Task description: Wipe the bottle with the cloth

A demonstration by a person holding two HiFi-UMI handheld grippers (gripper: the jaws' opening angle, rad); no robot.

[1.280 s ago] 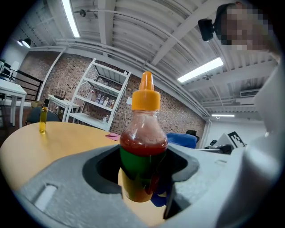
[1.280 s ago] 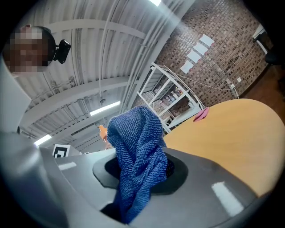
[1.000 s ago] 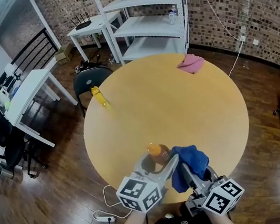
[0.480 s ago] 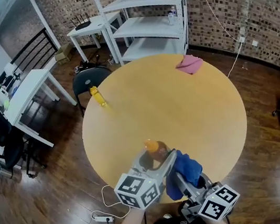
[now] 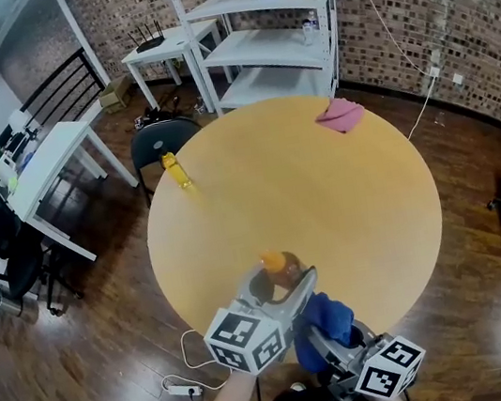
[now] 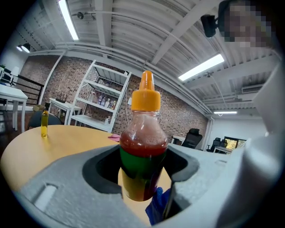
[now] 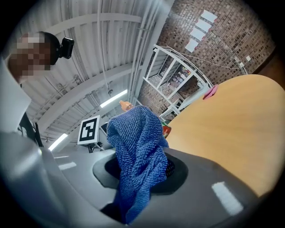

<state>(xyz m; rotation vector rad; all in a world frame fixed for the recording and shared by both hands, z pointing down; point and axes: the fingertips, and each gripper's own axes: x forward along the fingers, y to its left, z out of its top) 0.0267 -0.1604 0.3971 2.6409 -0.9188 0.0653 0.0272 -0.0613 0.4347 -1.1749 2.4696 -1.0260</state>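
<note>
An orange-capped sauce bottle with red contents and a green and yellow label stands between the jaws of my left gripper, which is shut on its body near the table's front edge. In the head view the bottle shows just beyond the grey jaws. My right gripper is shut on a blue cloth, bunched up between its jaws. The cloth sits just right of and below the bottle, and a corner of it shows under the bottle's base.
A small yellow bottle stands at the round wooden table's far left and a pink cloth lies at its far right. A black chair stands behind the table, with white shelves beyond it.
My right gripper has drawn the blue cloth back toward me and down, away from the bottle's right side. The left gripper and bottle have stayed in place.
</note>
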